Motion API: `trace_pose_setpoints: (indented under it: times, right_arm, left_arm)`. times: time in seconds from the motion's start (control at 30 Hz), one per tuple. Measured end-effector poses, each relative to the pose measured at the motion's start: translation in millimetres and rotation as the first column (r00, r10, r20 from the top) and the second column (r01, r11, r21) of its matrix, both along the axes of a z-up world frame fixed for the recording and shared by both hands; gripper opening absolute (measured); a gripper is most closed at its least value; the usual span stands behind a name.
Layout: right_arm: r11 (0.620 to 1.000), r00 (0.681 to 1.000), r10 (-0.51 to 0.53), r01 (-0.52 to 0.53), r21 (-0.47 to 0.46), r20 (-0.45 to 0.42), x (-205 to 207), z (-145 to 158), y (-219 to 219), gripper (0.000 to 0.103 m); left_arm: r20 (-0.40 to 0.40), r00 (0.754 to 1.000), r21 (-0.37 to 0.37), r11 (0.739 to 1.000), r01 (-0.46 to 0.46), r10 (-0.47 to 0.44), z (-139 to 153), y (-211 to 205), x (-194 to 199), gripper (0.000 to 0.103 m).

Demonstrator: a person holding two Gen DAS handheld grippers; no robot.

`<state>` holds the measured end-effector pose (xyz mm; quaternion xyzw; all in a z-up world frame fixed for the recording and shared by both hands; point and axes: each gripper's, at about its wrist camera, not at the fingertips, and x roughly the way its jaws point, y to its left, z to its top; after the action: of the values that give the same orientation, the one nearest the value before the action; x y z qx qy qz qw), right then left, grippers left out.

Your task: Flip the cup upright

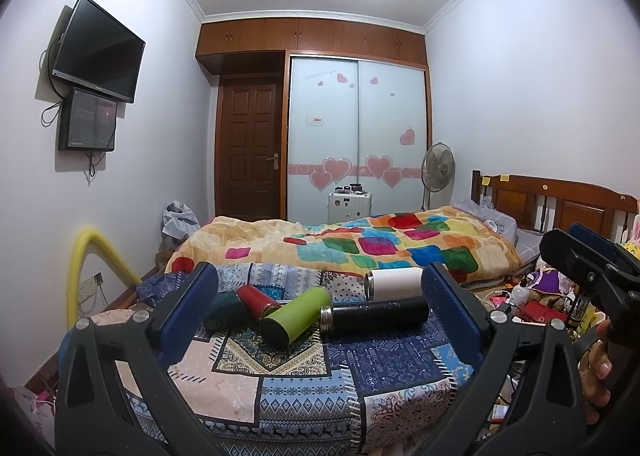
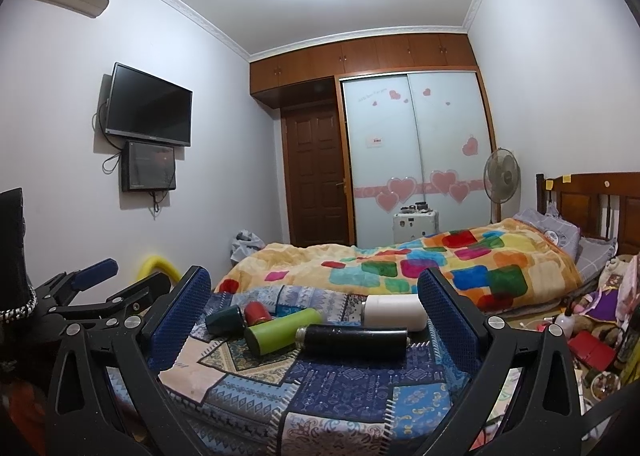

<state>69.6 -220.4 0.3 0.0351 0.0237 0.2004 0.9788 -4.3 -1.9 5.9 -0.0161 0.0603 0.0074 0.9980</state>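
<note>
Both cameras sit low over the near end of the patchwork quilt (image 1: 280,388), each looking forward between its own two blue-padded fingers toward the far wardrobe (image 1: 356,135) and door (image 2: 316,175).

The left wrist view stands a little left and is level, with the right gripper (image 1: 592,256) at its right edge.

The right wrist view is tilted, with the left gripper (image 2: 100,280) at its left edge.

They share the lying cups, black flask (image 1: 374,314) nearest, the colourful blanket (image 2: 420,264), television (image 2: 150,105) and fan (image 1: 438,167).
</note>
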Motion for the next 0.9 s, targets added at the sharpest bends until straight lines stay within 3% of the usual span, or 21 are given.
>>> trace_pose_setpoints:
  times: [0.9]
  right_arm:
    - [1.0,1.0,0.003,-0.003,-0.001,-0.019,4.3,-4.2,-1.1,0.103]
  left_arm:
    - [-0.005,1.0,-0.006,1.0,0.003,-0.003,-4.3,3.0,3.4,0.103]
